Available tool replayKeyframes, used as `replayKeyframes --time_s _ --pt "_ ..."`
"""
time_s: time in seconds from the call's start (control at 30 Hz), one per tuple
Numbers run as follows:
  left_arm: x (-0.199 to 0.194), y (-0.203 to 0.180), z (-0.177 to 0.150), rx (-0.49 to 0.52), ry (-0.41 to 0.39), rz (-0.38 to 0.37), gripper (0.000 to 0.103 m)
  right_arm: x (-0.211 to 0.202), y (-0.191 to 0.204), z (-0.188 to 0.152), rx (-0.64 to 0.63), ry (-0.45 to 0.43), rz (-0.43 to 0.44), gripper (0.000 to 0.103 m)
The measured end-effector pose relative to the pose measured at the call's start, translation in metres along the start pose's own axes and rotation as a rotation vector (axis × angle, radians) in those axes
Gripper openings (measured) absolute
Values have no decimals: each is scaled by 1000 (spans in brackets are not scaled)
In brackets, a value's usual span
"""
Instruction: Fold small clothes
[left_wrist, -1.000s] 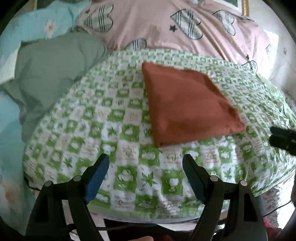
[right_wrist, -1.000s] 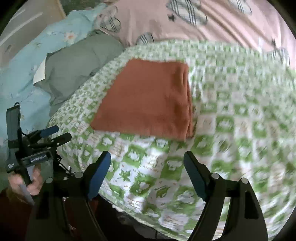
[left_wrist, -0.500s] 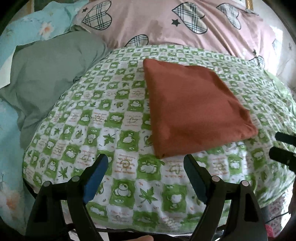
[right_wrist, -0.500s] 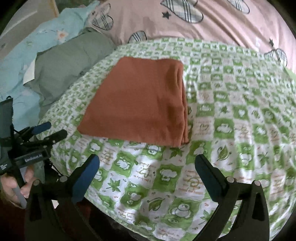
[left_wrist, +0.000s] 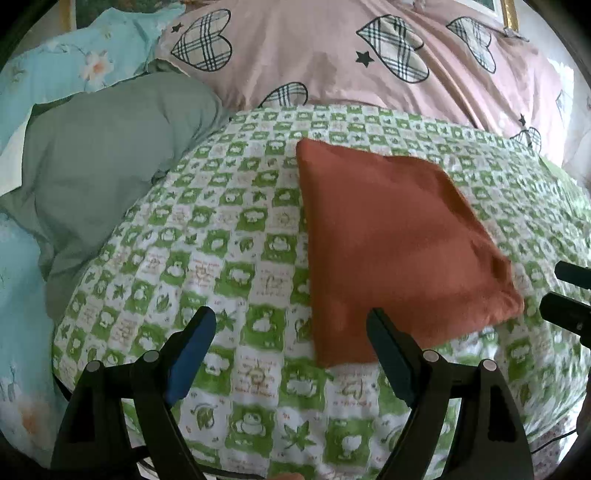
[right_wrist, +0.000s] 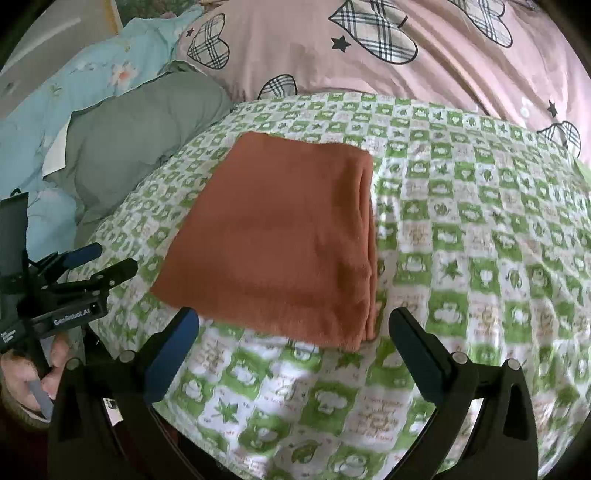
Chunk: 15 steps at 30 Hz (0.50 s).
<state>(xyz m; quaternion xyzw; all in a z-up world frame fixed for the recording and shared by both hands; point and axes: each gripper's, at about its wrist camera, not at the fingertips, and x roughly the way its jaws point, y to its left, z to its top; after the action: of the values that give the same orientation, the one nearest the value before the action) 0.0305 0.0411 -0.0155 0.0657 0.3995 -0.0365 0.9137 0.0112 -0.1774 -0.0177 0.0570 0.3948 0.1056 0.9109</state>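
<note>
A folded rust-orange garment (left_wrist: 399, 251) lies flat on a green-and-white checked bedsheet (left_wrist: 221, 266) printed with frogs and leaves, seen from the left wrist camera; in the right wrist view the same garment (right_wrist: 280, 236) shows its stacked folded edges along its right side, running down to the near right corner; the sheet (right_wrist: 480, 258) lies bare on every side of it. Beyond the garment a pink quilt with plaid hearts (left_wrist: 351, 62) rises at the head of the bed; to the left a grey-green pillow (left_wrist: 96, 162) presses against the sheet's edge, with pale blue floral bedding (left_wrist: 74, 62) behind it; nothing lies on top of the garment.

The left gripper (left_wrist: 291, 325) hovers at the near edge of the sheet, its fingers spread wide and empty; the garment's near left corner sits just ahead, close by the right finger (left_wrist: 388, 350). The right gripper (right_wrist: 293, 325) is likewise spread wide and empty, its fingers framing the garment's near edge, the folded corner just inside the right finger (right_wrist: 417, 350); whether either touches the cloth cannot be told. In the right wrist view the left gripper's body (right_wrist: 66, 288) appears at far left, gripped by the person's left hand (right_wrist: 26, 373).
</note>
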Motion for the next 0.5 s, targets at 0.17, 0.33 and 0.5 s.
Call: replayKeyframes --time_s 0.17,0.33,0.5 --pt "2 -2 9 -3 -8 3 84 7 -1 10 9 -4 11 102" --pt "8 -4 12 -5 0 11 84 17 -2 12 22 19 15 102" --pt "13 -8 9 0 18 -3 84 28 -4 6 38 52 19 102"
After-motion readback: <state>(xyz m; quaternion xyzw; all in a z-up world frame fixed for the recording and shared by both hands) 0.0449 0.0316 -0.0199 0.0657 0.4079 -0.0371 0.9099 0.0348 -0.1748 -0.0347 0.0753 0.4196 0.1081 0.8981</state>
